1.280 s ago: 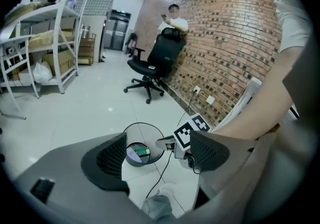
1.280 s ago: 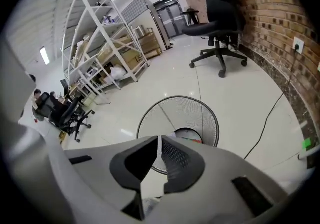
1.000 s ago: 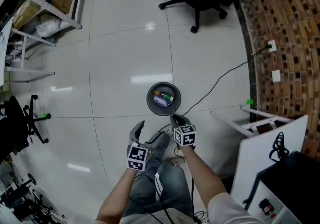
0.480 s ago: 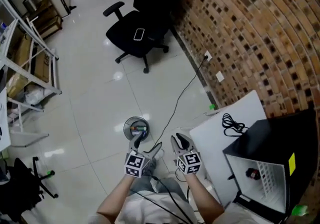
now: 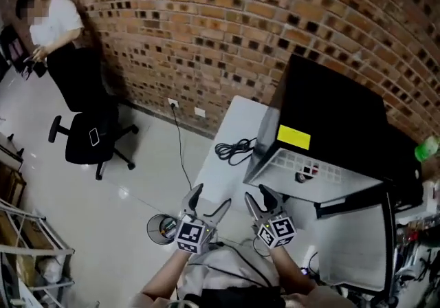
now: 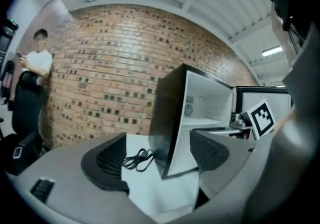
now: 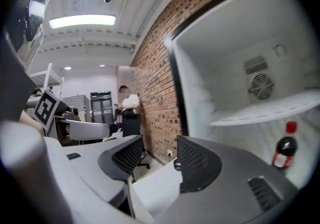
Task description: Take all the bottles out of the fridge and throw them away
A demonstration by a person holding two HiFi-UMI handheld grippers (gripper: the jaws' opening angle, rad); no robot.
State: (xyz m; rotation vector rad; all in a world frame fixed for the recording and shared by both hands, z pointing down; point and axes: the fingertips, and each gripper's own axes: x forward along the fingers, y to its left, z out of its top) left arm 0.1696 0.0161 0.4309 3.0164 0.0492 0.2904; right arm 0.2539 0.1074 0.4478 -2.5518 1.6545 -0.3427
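A black mini fridge [image 5: 333,117] stands open on a white table [image 5: 237,115], its white door [image 5: 350,234] swung towards me. Inside, a dark bottle with a red cap [image 7: 285,151] stands under a white shelf; in the head view it is a small dark shape [image 5: 307,174]. A round bin [image 5: 162,229] with discarded bottles sits on the floor beside my left arm. My left gripper [image 5: 210,198] [image 6: 157,160] is open and empty, level with the fridge's side. My right gripper [image 5: 258,196] [image 7: 157,160] faces the fridge opening; its jaws have just been opening, with nothing between them.
A coiled black cable [image 5: 234,150] lies on the table. A brick wall [image 5: 206,31] runs behind. A person [image 5: 51,21] stands at the far left by a black office chair [image 5: 89,136]. Metal shelving [image 5: 20,251] is at the lower left.
The view swung up from the floor and bin to the wall and fridge. Both grippers rose from beside the bin to fridge height, and the right jaws spread apart.
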